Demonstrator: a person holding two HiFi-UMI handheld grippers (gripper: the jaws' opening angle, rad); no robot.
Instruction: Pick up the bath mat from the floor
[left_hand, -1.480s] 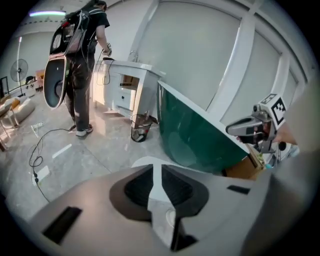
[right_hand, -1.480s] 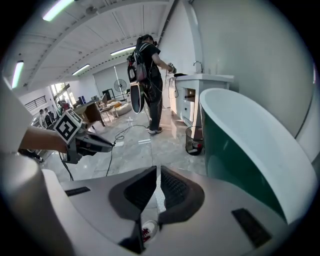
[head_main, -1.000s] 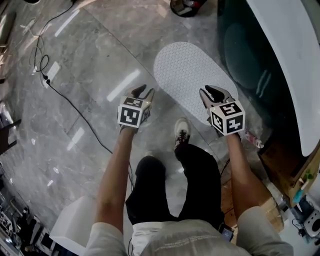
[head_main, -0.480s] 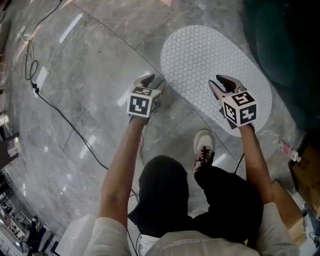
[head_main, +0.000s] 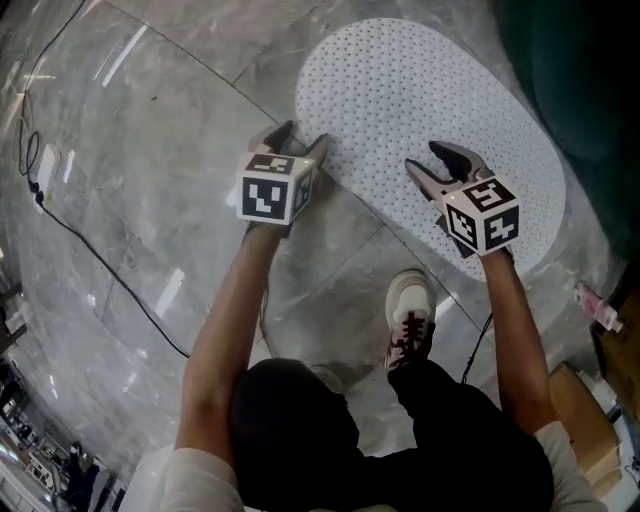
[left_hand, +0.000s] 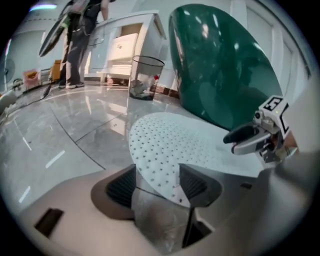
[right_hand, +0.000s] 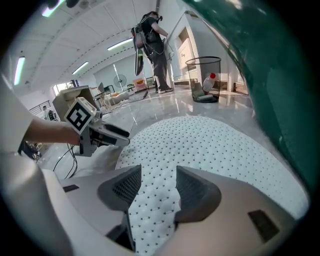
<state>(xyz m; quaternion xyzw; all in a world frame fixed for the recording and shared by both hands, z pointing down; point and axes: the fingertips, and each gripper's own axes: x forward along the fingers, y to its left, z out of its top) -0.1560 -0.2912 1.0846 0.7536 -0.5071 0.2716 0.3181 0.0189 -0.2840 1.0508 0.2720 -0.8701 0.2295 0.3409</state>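
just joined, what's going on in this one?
A person holds a two-jaw gripper in each hand and leans over a white, dotted oval bath mat that lies flat on the grey marble floor. The left gripper is at the mat's near left edge and the right gripper is over its near right part. Both sets of jaws are opening. The mat shows in the gap between each pair, but no pads press on it. Nothing is lifted yet.

The white oval perforated bath mat (head_main: 430, 110) looks matt and dimpled, lying on a glossy, polished grey marble floor (head_main: 150, 150).
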